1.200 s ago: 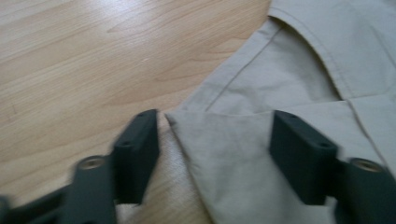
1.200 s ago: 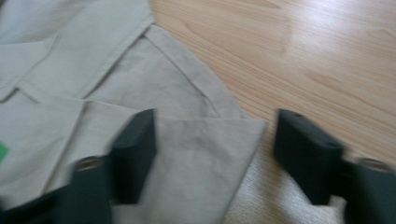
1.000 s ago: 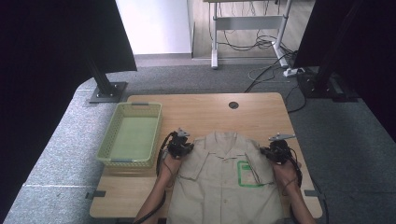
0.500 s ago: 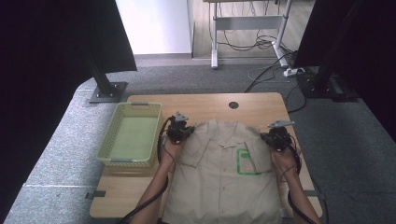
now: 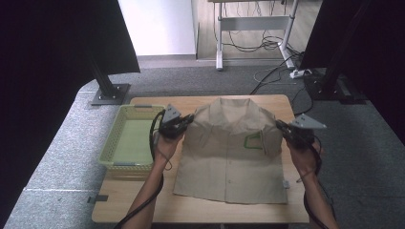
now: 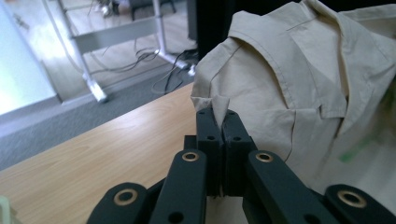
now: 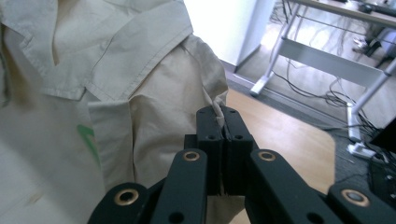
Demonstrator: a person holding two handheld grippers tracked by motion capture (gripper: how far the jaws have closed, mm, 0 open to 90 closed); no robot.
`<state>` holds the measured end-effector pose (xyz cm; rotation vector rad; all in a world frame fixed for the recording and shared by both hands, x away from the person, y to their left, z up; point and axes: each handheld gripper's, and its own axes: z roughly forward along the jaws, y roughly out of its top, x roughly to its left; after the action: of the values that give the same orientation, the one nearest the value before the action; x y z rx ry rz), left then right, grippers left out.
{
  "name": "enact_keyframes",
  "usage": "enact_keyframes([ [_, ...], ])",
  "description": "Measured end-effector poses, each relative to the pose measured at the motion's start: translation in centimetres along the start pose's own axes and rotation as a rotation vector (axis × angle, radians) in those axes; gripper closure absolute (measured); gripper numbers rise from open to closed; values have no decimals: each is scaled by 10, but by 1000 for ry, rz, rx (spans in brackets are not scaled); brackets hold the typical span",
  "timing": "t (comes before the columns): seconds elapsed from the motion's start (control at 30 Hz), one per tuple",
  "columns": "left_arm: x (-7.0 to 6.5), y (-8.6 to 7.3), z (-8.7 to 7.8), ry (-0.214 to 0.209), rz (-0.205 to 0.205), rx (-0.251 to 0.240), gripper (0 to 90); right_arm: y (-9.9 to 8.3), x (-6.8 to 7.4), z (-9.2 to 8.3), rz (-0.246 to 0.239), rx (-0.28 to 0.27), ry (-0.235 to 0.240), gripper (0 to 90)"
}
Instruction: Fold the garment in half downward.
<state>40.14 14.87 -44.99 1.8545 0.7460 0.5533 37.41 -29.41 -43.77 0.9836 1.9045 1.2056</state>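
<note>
A beige short-sleeved shirt (image 5: 229, 152) with a green outline on its chest pocket hangs spread between my two grippers over the wooden table (image 5: 143, 205), its lower part lying on the tabletop. My left gripper (image 5: 189, 119) is shut on the shirt's left shoulder; in the left gripper view a pinch of the shirt (image 6: 261, 88) sits between the pads at the left gripper (image 6: 222, 114). My right gripper (image 5: 279, 125) is shut on the other shoulder, and the right gripper view shows the shirt (image 7: 140, 93) folded into the right gripper (image 7: 222, 112). Both grippers are raised above the table.
A light green plastic basket (image 5: 119, 157) stands on the table's left side, beside my left forearm. Grey carpet surrounds the table. Black stands (image 5: 107, 90) rise at the far left and right, and a white desk frame with cables (image 5: 267, 43) lies beyond.
Both grippers have risen and moved away from me, lifting the shirt's shoulders and collar off the table. The shirt now hangs stretched out instead of lying flat.
</note>
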Motion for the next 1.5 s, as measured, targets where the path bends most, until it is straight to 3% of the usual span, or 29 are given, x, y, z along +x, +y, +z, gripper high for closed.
enact_keyframes([
  [0.03,-4,-8,-2,-5,-5,17,878,-28,15,-13,27,18,41,876],
  [0.07,-4,-8,-2,-5,-5,17,876,-28,15,-13,27,18,41,876],
  [0.13,-12,-22,-5,-12,-6,38,876,-45,27,-18,40,51,68,876],
  [0.17,-12,-22,-5,-12,-6,38,876,-45,27,-18,40,51,68,876],
  [0.23,-20,-37,-9,-20,-25,62,874,-55,37,-23,49,80,93,876],
  [0.3,-20,-37,-9,-20,-25,62,874,-59,41,-24,53,97,102,876],
  [0.33,-25,-48,-12,-24,-34,83,874,-59,41,-24,53,97,102,876],
  [0.37,-27,-52,-12,-25,-34,92,872,-70,49,-28,61,134,123,875],
  [0.43,-27,-52,-12,-25,-34,92,872,-74,51,-28,67,146,131,875],
  [0.47,-33,-64,-13,-31,-36,128,872,-74,51,-28,67,146,131,875],
  [0.5,-34,-68,-13,-29,-30,142,870,-87,58,-29,83,191,160,874],
  [0.57,-37,-74,-13,-25,-21,169,869,-90,60,-28,83,208,168,874],
  [0.6,-37,-74,-13,-25,-21,169,866,-90,60,-28,83,208,168,874],
  [0.63,-37,-74,-13,-25,-21,169,866,-96,63,-27,86,244,180,874],
  [0.67,-38,-86,-9,-21,-21,216,866,-96,63,-27,86,244,180,872],
  [0.7,-37,-91,-8,-24,-26,231,864,-105,66,-23,91,300,207,870],
  [0.73,-37,-94,-6,-25,-28,244,861,-108,67,-22,92,318,216,869],
  [0.8,-37,-94,-6,-25,-28,244,856,-111,68,-21,95,335,225,869],
  [0.9,-34,-105,-1,-27,-41,282,815,-119,69,-17,110,370,247,854],
  [1.0,-32,-102,-1,-17,-57,284,790,-120,68,-17,117,366,250,847],
  [1.03,-32,-102,-1,-17,-57,284,641,-120,68,-17,117,366,250,847],
  [1.07,-32,-102,-1,-17,-57,284,641,-118,66,-19,126,363,251,847],
  [1.1,-30,-91,-4,6,-49,269,641,-118,66,-19,126,363,251,738],
  [1.13,-30,-86,-5,4,-50,266,482,-113,63,-23,138,329,241,572],
  [1.17,-30,-81,-5,5,-50,258,444,-111,62,-24,139,320,229,523],
  [1.33,-31,-61,-1,-9,-54,253,362,-100,54,-26,144,273,178,398],
  [1.37,-34,-50,6,-14,-47,262,362,-98,51,-26,147,264,170,388],
  [1.43,-36,-46,10,-20,-47,266,332,-91,45,-24,161,245,151,350],
  [1.5,-43,-34,24,-38,-44,282,327,-83,35,-18,168,237,117,316],
])
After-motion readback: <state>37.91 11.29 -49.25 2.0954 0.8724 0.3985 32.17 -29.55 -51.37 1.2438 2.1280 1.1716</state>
